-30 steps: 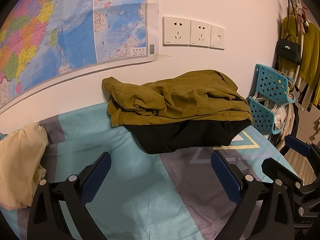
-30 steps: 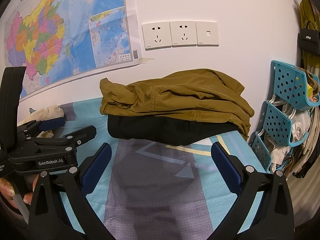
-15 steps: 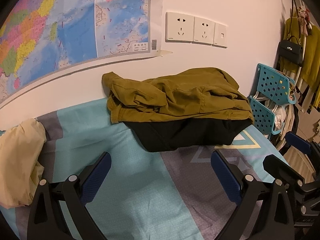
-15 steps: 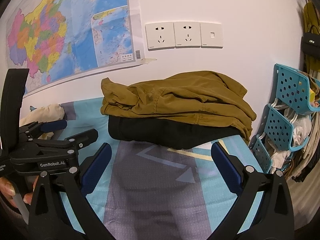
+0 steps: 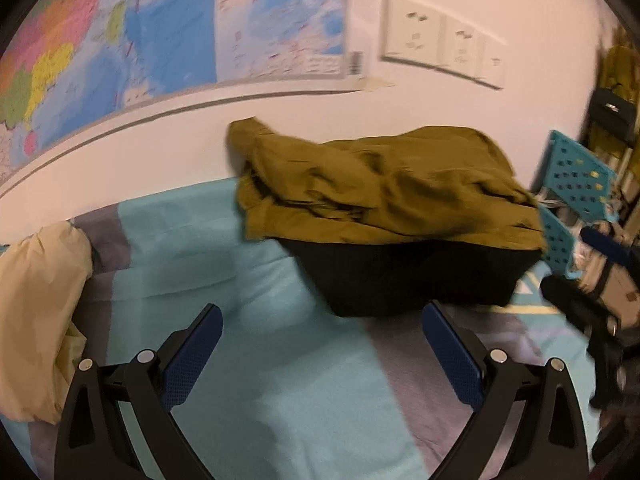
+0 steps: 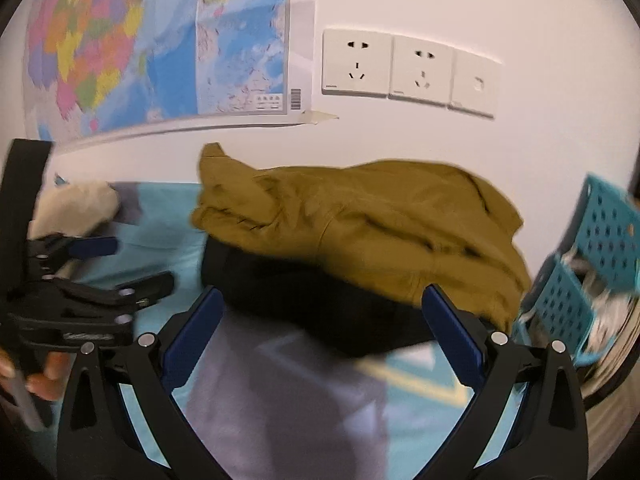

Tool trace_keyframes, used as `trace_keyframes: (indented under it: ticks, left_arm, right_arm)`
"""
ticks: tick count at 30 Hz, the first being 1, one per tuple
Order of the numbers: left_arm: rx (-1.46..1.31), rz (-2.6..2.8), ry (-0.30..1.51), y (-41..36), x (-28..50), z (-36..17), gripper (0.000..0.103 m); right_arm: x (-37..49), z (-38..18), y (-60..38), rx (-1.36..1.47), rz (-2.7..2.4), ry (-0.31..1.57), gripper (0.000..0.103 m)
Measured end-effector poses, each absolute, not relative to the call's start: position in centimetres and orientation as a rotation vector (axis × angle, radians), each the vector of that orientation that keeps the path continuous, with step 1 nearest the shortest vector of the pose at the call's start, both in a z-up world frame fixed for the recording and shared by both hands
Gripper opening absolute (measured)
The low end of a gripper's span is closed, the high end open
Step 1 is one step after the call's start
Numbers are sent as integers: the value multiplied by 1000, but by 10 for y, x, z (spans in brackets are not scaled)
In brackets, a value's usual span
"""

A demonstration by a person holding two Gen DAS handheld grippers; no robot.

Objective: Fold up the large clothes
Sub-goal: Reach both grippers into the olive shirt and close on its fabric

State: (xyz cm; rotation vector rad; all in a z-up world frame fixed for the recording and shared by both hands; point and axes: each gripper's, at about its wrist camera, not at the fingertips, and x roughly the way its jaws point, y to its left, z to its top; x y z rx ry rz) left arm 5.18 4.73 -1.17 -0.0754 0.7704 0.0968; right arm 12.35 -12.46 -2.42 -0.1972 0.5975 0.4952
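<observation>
A crumpled olive-brown garment (image 5: 384, 188) lies on top of a black garment (image 5: 412, 276) against the wall at the far side of the bed; both also show in the right wrist view, olive (image 6: 360, 220) over black (image 6: 304, 296). My left gripper (image 5: 320, 340) is open and empty, a short way in front of the pile. My right gripper (image 6: 320, 328) is open and empty, its fingertips close to the black garment's near edge. The left gripper also shows at the left of the right wrist view (image 6: 104, 268).
The bed sheet (image 5: 248, 280) is teal with grey patches. A cream cloth bundle (image 5: 36, 292) lies at the left. A teal perforated rack (image 6: 600, 248) stands at the bed's right end. A map (image 6: 152, 44) and wall sockets (image 6: 404, 68) hang above the pile.
Both grippers have moved forward toward the clothes pile, which now looks larger and nearer. The jaws stay open. The views are motion-blurred.
</observation>
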Motion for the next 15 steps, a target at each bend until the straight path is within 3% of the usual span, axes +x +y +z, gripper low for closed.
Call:
trace_keyframes:
  ticks: [10, 11, 13, 14, 15]
  left_arm:
    - [-109, 175, 808, 83, 74, -28, 96]
    - [-106, 178, 811, 84, 76, -29, 96]
    - [-100, 181, 815, 85, 80, -31, 96]
    - [-95, 182, 816, 86, 81, -31, 96]
    - [-91, 181, 814, 86, 82, -32, 96]
  right_arm:
    - [207, -68, -66, -503, 536, 690, 96]
    - [210, -70, -65, -525, 537, 688, 90]
    - [215, -65, -66, -528, 561, 686, 41]
    - [216, -55, -74, -509, 578, 681, 32]
    - [216, -47, -79, -504, 579, 661, 13]
